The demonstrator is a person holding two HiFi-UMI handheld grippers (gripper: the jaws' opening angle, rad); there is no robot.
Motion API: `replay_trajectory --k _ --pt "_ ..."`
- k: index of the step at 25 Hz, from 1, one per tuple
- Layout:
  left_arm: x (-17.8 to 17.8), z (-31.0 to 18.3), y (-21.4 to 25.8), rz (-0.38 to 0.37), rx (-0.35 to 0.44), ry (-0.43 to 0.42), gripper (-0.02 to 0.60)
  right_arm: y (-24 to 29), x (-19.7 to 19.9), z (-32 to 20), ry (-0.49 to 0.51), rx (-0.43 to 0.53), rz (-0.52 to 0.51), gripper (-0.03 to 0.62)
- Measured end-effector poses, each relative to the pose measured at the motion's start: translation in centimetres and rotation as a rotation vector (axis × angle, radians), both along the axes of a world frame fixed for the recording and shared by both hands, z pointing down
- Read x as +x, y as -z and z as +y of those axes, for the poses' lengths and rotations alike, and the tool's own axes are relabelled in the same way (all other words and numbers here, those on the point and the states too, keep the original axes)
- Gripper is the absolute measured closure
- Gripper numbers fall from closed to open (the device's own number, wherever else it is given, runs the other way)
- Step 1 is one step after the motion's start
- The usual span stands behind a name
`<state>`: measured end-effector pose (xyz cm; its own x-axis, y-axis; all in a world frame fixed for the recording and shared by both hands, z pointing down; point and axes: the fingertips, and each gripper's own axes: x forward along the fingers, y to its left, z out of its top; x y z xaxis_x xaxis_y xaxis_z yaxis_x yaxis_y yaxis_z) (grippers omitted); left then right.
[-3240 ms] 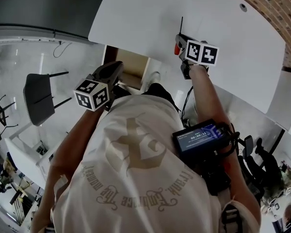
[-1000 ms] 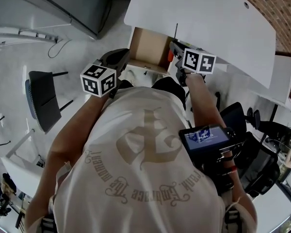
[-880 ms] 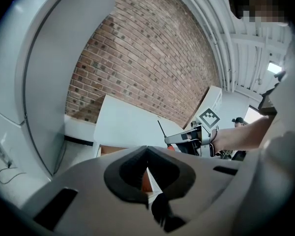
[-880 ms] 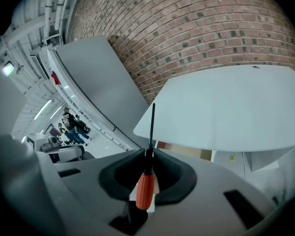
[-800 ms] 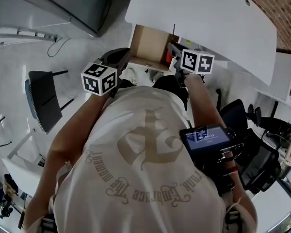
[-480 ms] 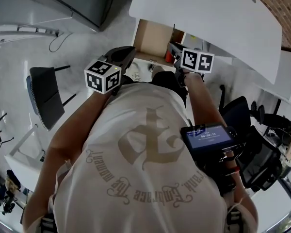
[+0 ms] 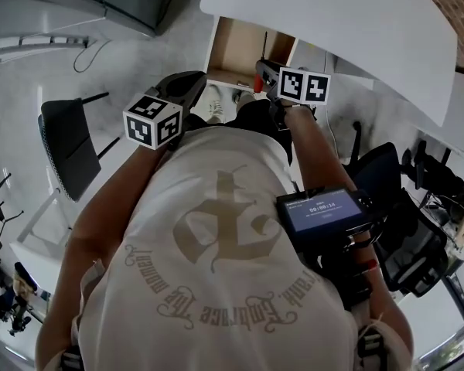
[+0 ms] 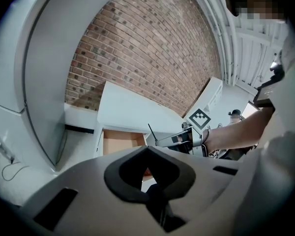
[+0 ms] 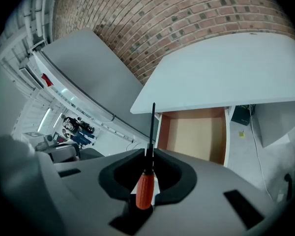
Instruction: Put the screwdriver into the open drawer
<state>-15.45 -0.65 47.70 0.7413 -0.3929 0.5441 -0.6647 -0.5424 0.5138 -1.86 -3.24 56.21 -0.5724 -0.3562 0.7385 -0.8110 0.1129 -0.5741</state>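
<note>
Orange-handled screwdriver [image 9: 145,187] stands clamped in the right gripper [image 9: 148,156], pinched where handle meets shaft and held short of the open drawer [image 9: 194,136]. Risk: the long shaft points toward the white desk top [image 9: 226,77] overhanging the drawer and could strike its edge going in, and so narrow a pinch may let the tool pivot. Left gripper [image 8: 150,181] is closed on nothing, left of the drawer. The drawer's near end is cut off by the gripper body, but the drawer appears empty.

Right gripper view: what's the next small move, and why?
Probably ease the right gripper forward and down until the orange-handled screwdriver is over the open tan-floored drawer. The jaws clamp it, and the drawer lies ahead, lower than its tip.
</note>
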Motion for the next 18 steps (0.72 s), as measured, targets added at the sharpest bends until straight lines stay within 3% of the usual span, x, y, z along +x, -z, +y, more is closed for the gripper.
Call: replay_trajectory --k 12,18 --pt "-0.2 0.3 0.0 -0.014 -0.028 0.072 0.561 -2.2 -0.3 0.7 0.033 -0.048 -0.018 0.526" --pt "-0.4 0.8 -0.2 -0.010 -0.044 0.150 0.561 -3.0 -0.5 1.3 0.050 -0.069 -0.034 0.526"
